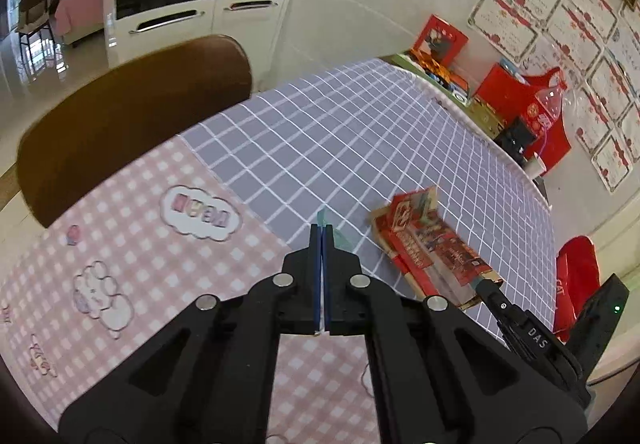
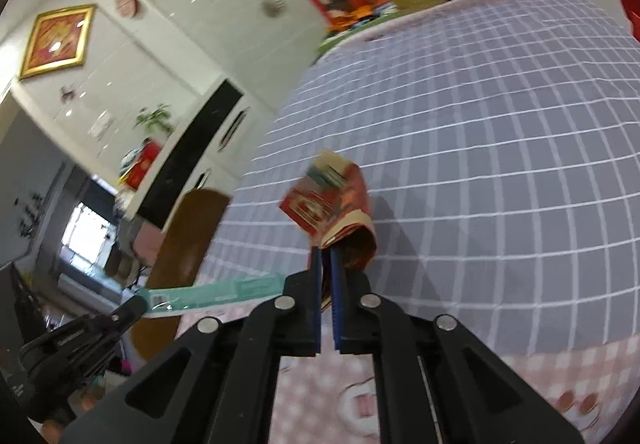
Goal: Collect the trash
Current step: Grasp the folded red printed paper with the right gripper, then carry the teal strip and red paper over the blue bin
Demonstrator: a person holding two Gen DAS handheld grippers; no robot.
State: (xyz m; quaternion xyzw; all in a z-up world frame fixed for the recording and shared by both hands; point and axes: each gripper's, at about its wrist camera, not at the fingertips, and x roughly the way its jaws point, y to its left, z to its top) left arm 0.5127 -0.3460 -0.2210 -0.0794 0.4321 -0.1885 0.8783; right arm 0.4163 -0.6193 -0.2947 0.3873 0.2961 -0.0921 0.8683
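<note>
Gripping trash above the checked tablecloth (image 1: 320, 131).
Left claw (image 1: 322, 230) pinches a teal wrapper (image 2: 224, 290) poking past its tips; right claw (image 2: 326, 256) clamps the red flattened carton (image 2: 332, 203), which juts ahead of it.

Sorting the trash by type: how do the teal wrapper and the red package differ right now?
The teal wrapper is a thin, flat strip; the red package is bulkier, folded and printed. The left hand-held gripper pinches the teal wrapper with its fingers nearly touching, while the right hand-held gripper clamps the thicker red package with its fingers farther apart. Both are held above the tablecloth.
</note>
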